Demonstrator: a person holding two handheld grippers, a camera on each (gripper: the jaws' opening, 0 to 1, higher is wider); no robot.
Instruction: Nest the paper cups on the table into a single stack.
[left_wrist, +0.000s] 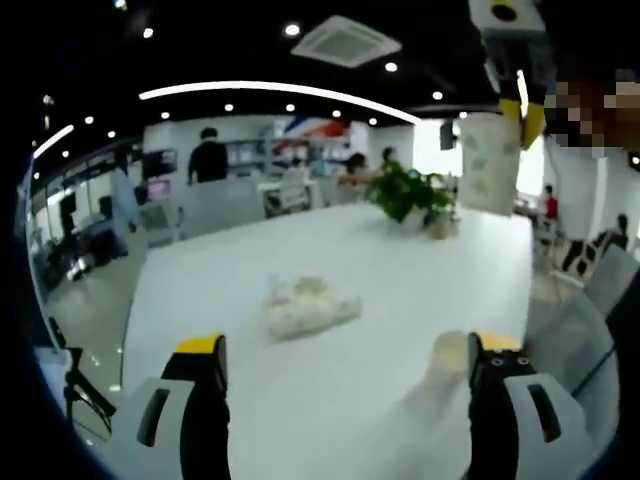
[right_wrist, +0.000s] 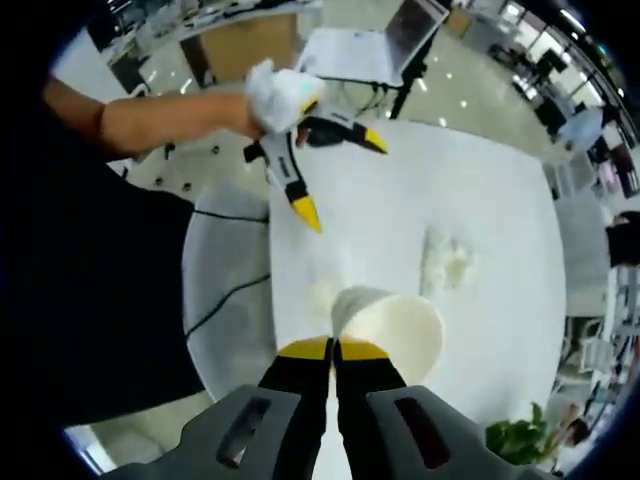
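A paper cup (right_wrist: 392, 330) is pinched by its rim in the right gripper (right_wrist: 334, 348), raised for nesting; the left gripper (left_wrist: 350, 352) is held open, empty.

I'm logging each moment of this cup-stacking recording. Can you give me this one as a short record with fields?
left gripper: open, held over the near end of the table, holding nothing
right gripper: shut on the rim of a paper cup, lifted above the table
cup opening: faces away from the right gripper's camera
table: white; a crumpled pale wrapper lies near its middle
far end of table: potted plant
stack: not yet formed
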